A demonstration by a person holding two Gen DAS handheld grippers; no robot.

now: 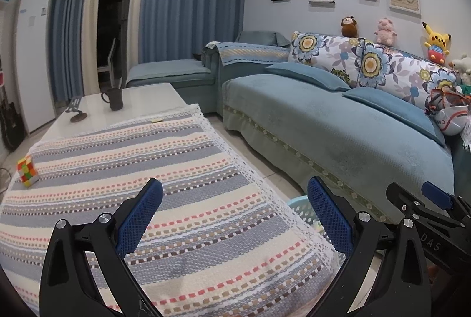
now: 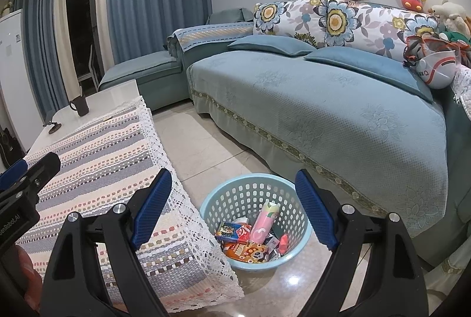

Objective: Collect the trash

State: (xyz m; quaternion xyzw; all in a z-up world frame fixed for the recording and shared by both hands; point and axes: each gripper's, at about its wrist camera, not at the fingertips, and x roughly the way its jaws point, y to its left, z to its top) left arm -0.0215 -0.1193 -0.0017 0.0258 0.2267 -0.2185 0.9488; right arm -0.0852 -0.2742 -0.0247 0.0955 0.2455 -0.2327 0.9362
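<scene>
A light blue perforated basket (image 2: pixel 232 199) stands on the floor between the table and the sofa. Inside it lie a pink bottle (image 2: pixel 263 221), a blue carton (image 2: pixel 232 231), an orange snack pack (image 2: pixel 250 252) and other wrappers. My right gripper (image 2: pixel 232 205) hovers above the basket, open, with nothing between its blue pads. My left gripper (image 1: pixel 235 217) is open over the striped tablecloth (image 1: pixel 117 169), empty. In the left wrist view the basket (image 1: pixel 303 211) peeks out past the table edge, and the right gripper (image 1: pixel 435 196) shows at the right border.
A colourful puzzle cube (image 1: pixel 27 172) sits at the cloth's left edge. A dark mug (image 1: pixel 113 99), a small stand (image 1: pixel 77 111) and a yellow scrap (image 1: pixel 156 119) lie farther back. The blue sofa (image 2: pixel 323 111) runs along the right, past a strip of tiled floor (image 2: pixel 212 140).
</scene>
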